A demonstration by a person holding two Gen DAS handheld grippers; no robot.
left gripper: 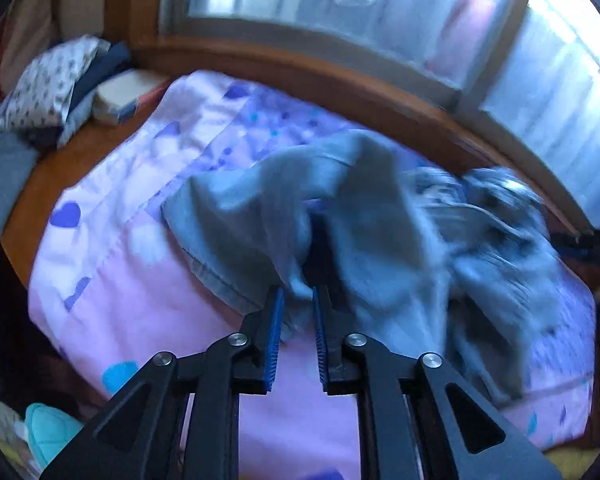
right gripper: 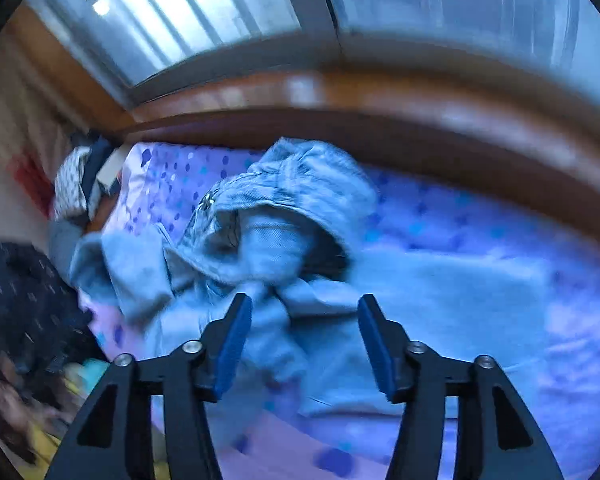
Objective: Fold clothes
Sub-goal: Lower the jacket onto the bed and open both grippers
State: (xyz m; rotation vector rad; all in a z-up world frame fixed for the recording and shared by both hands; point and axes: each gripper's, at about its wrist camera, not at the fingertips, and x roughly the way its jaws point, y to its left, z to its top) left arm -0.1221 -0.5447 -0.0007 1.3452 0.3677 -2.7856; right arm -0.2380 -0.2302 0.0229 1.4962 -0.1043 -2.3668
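A crumpled pair of blue jeans [left gripper: 356, 224] lies on a pink and purple sheet [left gripper: 148, 296] with heart prints. My left gripper [left gripper: 298, 300] is shut on a fold of the jeans, with denim pinched between its blue pads. In the right wrist view the jeans [right gripper: 284, 216] are heaped with the waistband up. My right gripper [right gripper: 304, 312] is open, jaws wide apart, just above the denim, holding nothing.
A wooden sill [left gripper: 308, 76] and a window [left gripper: 340, 4] run along the far edge. Folded clothes and a patterned pillow [left gripper: 44, 88] are stacked at the far left, beside a white box [left gripper: 120, 94]. A teal item [left gripper: 48, 428] lies at the near left.
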